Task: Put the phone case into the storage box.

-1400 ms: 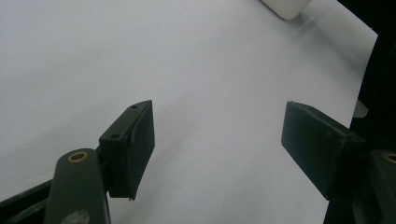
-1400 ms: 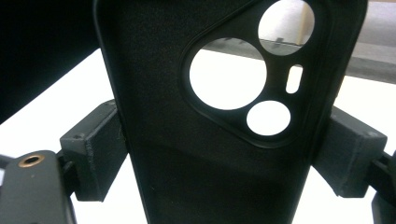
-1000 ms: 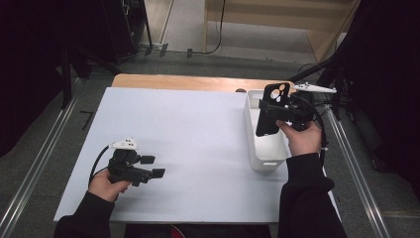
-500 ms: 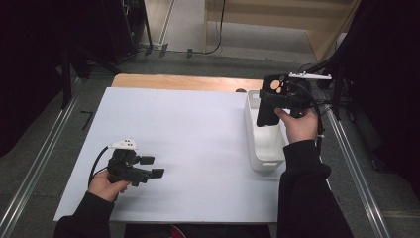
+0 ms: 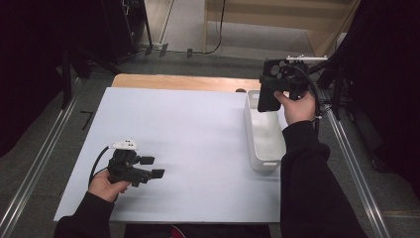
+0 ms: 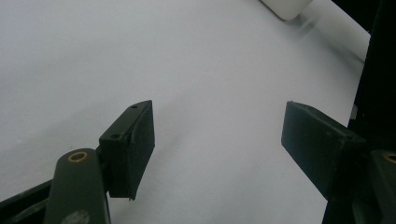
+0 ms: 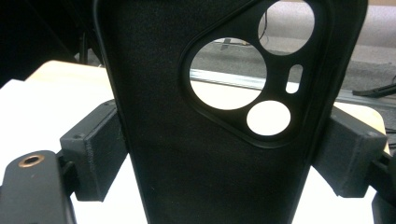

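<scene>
A black phone case [image 5: 268,99] with round camera cut-outs hangs upright above the far end of a white bin [image 5: 251,136]. My right gripper [image 5: 273,83] is shut on it, one pad on each long edge. In the right gripper view the case [image 7: 163,70] stands between the two pads [image 7: 95,154] of my right gripper [image 7: 229,156] and hides most of the scene behind it. My left gripper [image 5: 152,166] rests on the white table [image 5: 198,124] at the near left, open, with nothing between its jaws. The left gripper view has my left gripper [image 6: 219,135] over bare white table.
The white bin stands along the table's right edge, and a corner of it [image 6: 287,4] appears in the left gripper view. A wooden strip [image 5: 173,82] borders the far edge. Metal rails [image 5: 44,158] run along both sides, with dark stands and cables beyond.
The right hand has carried the phone case away from the person, from over the bin's middle to above its far end. The left hand has stayed where it was.
</scene>
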Tool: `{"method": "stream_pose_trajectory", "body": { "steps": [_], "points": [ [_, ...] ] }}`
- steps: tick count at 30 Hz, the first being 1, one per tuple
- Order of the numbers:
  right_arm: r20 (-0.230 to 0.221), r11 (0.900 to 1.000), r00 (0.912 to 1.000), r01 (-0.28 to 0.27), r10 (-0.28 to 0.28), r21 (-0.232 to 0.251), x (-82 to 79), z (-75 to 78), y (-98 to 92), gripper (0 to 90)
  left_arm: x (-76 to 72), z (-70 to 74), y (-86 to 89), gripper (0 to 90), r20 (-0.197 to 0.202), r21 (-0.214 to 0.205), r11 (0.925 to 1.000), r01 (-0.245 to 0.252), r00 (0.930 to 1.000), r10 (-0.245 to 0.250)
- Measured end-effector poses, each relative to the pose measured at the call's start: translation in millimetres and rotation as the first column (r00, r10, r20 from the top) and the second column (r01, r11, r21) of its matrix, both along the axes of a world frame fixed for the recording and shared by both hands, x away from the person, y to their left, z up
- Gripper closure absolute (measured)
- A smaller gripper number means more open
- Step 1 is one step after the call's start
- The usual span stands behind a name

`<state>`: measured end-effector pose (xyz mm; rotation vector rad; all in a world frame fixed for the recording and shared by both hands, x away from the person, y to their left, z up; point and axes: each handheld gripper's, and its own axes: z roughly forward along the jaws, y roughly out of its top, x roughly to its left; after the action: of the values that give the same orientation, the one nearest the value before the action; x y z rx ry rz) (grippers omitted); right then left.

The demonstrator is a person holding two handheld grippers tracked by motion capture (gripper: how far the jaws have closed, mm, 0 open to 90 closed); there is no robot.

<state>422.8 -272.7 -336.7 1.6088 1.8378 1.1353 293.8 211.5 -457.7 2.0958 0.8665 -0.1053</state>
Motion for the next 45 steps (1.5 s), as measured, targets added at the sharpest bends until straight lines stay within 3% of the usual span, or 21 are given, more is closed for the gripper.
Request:
{"method": "stream_pose_trajectory", "body": {
  "steps": [5, 11, 15, 19, 23, 30, 36, 45],
  "points": [
    [0.004, 0.9999, 0.9999, 0.013, -0.013, 0.005, 14.4, 5.4, 1.3, 12.0, -0.1, 0.1, 0.1, 25.2, -0.002, -0.002, 1.0, 0.0, 1.0, 0.0],
    [0.012, 0.9989, 0.9991, 0.04, -0.04, 0.026, 32.8, -2.1, 1.5, 12.0, -0.2, 0.2, 0.2, 25.2, -0.002, -0.005, 1.0, -0.003, 1.0, 0.003],
    [0.023, 0.9977, 0.9975, 0.067, -0.067, 0.01, 41.6, -3.2, 0.0, 12.0, 0.2, -0.1, 0.3, 25.2, -0.003, -0.002, 1.0, -0.002, 1.0, 0.002],
    [0.015, 0.9957, 0.996, 0.088, -0.089, 0.028, 51.2, -5.7, -2.6, 12.0, 0.2, -0.5, -0.2, 25.2, -0.004, 0.0, 1.0, 0.0, 1.0, 0.0],
    [-0.003, 0.9942, 0.9942, 0.108, -0.108, 0.009, 60.7, -10.0, 0.1, 12.0, 0.0, 0.3, 0.0, 25.2, 0.0, 0.0, 1.0, 0.003, 1.0, -0.003],
    [0.034, 0.99, 0.9895, 0.14, -0.14, 0.017, 67.7, -13.2, -1.9, 12.0, 0.0, -0.3, 0.3, 25.2, -0.002, -0.002, 1.0, 0.005, 1.0, -0.005],
    [0.019, 0.9869, 0.9882, 0.151, -0.152, 0.057, 73.9, -19.8, -5.1, 12.0, 0.2, -0.6, 0.1, 25.2, -0.004, -0.003, 1.0, 0.007, 1.0, -0.007],
    [-0.003, 0.9867, 0.9872, 0.159, -0.159, 0.034, 79.6, -32.6, 2.7, 12.0, 0.1, -0.5, 0.4, 25.2, -0.007, -0.003, 1.0, 0.004, 1.0, -0.004]
  ]
}}
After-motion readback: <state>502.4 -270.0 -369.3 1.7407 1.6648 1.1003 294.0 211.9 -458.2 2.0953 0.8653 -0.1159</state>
